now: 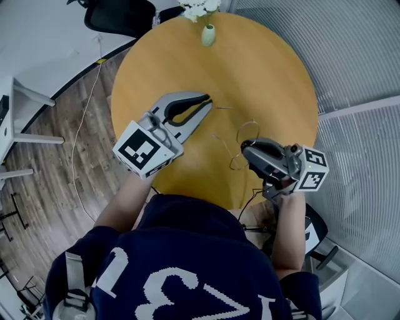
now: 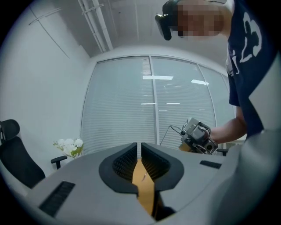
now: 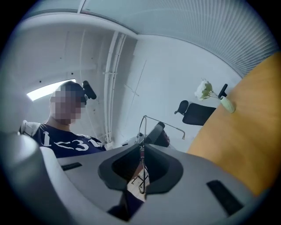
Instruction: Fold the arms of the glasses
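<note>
A round, honey-coloured wooden counter (image 1: 269,75) fills the middle of the head view. At its far edge, top centre, stands a small pale vase (image 1: 208,35) of white flowers. Upper left, a black office chair (image 1: 119,15) sits beside a white surface (image 1: 44,37). The floor (image 1: 50,187) at left is grey-brown wood plank, with a thin white cable (image 1: 83,125) trailing across it. Finely ribbed grey blinds (image 1: 356,50) take the right side. In the left gripper view, tall blind-covered windows (image 2: 123,101) curve round, bright light strips (image 2: 157,78) showing on them. White pipes (image 2: 99,26) cross the upper left.

the glasses (image 1: 241,149) are thin metal wire, the table (image 1: 262,81) smooth matt wood.
</note>
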A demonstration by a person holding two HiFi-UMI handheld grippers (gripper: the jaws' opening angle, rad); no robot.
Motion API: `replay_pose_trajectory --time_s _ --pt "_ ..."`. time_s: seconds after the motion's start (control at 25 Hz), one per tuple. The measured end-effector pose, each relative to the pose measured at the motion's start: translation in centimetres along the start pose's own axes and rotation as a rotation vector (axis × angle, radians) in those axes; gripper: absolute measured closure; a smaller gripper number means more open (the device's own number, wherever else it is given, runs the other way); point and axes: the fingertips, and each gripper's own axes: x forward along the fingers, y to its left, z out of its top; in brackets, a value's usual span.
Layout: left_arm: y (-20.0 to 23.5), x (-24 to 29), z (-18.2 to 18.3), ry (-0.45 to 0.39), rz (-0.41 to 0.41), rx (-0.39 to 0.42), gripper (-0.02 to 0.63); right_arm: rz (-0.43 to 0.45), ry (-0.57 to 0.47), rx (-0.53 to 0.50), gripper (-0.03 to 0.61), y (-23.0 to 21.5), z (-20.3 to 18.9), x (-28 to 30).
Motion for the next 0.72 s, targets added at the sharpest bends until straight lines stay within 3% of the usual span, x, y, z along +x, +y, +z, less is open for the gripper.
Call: replay_pose_trajectory --time_s 0.08,0.16,0.32,0.4,0.52,0.72 --pt "-0.2 0.5 0.4 0.007 -0.050 -0.011 0.568 0.019 0.033 0.011 0.528 0.3 0.0 0.4" --pt "-0.9 1.0 0.9 0.005 -0.124 -0.033 0.457 0.040 0.046 0.021 0.528 0.8 0.2 0.7" --pt "-3.1 1.4 1.4 -0.010 -0.328 -0.036 0.393 0.074 0.049 0.036 0.528 1.5 1.0 1.2" --pt "-3.7 1.4 0.8 0.024 -0.370 -0.011 0.358 0.086 0.060 0.040 0.528 1.8 1.1 1.3" --pt "-4.2 1.2 -0.2 0.057 -0.405 -0.006 0.341 0.108 0.078 0.047 0.528 2.2 0.7 1.6" --pt "-6.1 1.0 -1.5 0.076 -0.563 -0.044 0.342 0.127 0.062 0.059 0.528 2.5 1.0 1.7"
